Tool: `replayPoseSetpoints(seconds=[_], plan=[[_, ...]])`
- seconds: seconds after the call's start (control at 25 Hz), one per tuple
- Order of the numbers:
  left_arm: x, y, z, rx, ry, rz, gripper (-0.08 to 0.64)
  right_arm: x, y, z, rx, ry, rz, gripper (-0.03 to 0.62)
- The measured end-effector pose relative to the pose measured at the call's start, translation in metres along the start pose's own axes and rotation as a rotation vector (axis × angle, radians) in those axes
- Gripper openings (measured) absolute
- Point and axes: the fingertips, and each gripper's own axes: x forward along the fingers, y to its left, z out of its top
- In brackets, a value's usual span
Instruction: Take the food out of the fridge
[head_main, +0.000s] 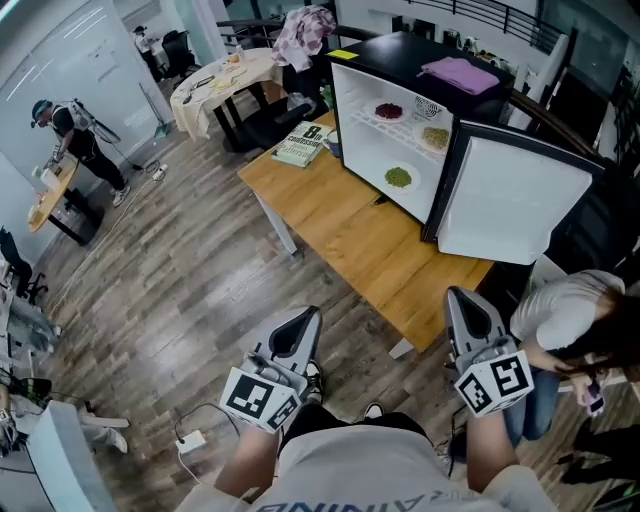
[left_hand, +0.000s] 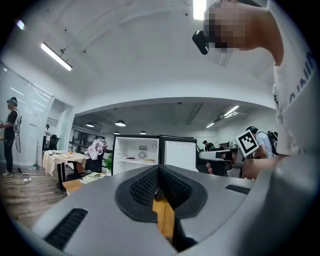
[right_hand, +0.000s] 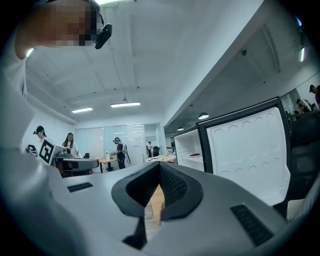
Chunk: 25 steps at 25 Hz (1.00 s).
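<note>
A small black fridge stands on a wooden table, its door swung open to the right. On its white shelves sit plates of red food, yellowish food and green food. Both grippers hang low in the head view, well short of the table. My left gripper is shut and holds nothing; the left gripper view shows its pads together, with the fridge far ahead. My right gripper is also shut and empty, and the door fills that view's right.
A book lies on the table left of the fridge, and a purple cloth on top of it. A seated person is close to my right gripper. A power strip lies on the floor. A cloth-covered table stands behind.
</note>
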Motion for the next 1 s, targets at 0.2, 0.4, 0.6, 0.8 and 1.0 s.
replayPoseSetpoints(seconds=[0.2, 0.4, 0.6, 0.8, 1.0], plan=[[0.039, 0.03, 0.001, -0.003, -0.007, -0.076, 0.009, 0.034, -0.014, 0.003, -0.017, -0.001, -0.069, 0.018], [0.077, 0.08, 0.002, 0.003, 0.0, -0.167, 0.009, 0.081, -0.018, 0.007, -0.014, -0.015, -0.159, 0.018], [0.105, 0.134, 0.006, 0.0, 0.013, -0.273, 0.009, 0.13, -0.008, 0.011, -0.017, -0.018, -0.257, 0.018], [0.126, 0.172, 0.009, 0.023, 0.013, -0.39, 0.009, 0.162, 0.007, 0.011, -0.029, -0.018, -0.359, 0.018], [0.147, 0.191, 0.012, 0.041, 0.016, -0.471, 0.009, 0.173, 0.01, 0.008, -0.033, -0.014, -0.437, 0.018]])
